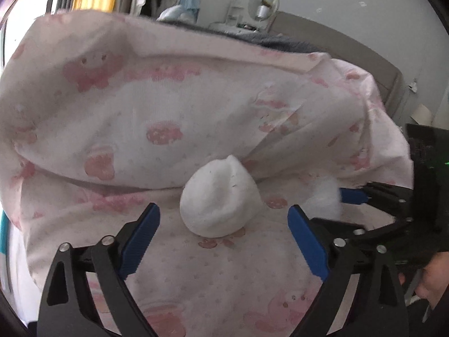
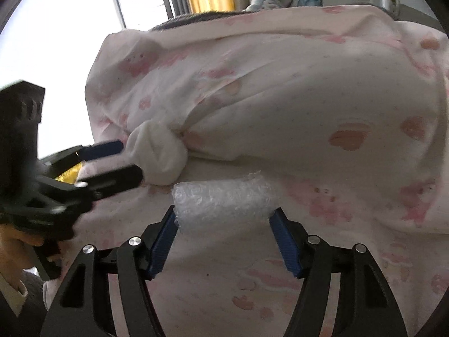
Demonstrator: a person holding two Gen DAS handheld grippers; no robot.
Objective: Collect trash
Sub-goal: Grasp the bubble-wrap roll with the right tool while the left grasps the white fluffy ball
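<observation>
Tissue wad (image 1: 220,196), crumpled and white, lies on the pink printed quilt (image 1: 134,106) just ahead of the left gripper (image 1: 223,219), whose jaws stand wide around its near end. Bubble wrap (image 2: 224,199) sits clamped between the right gripper (image 2: 223,214) jaws.

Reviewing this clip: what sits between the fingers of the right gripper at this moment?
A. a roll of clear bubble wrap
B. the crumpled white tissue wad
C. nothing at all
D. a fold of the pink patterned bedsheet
A. In the right wrist view the right gripper has both blue fingers against the ends of the roll of clear bubble wrap, while the crumpled white tissue wad lies apart, by the left gripper.
</observation>
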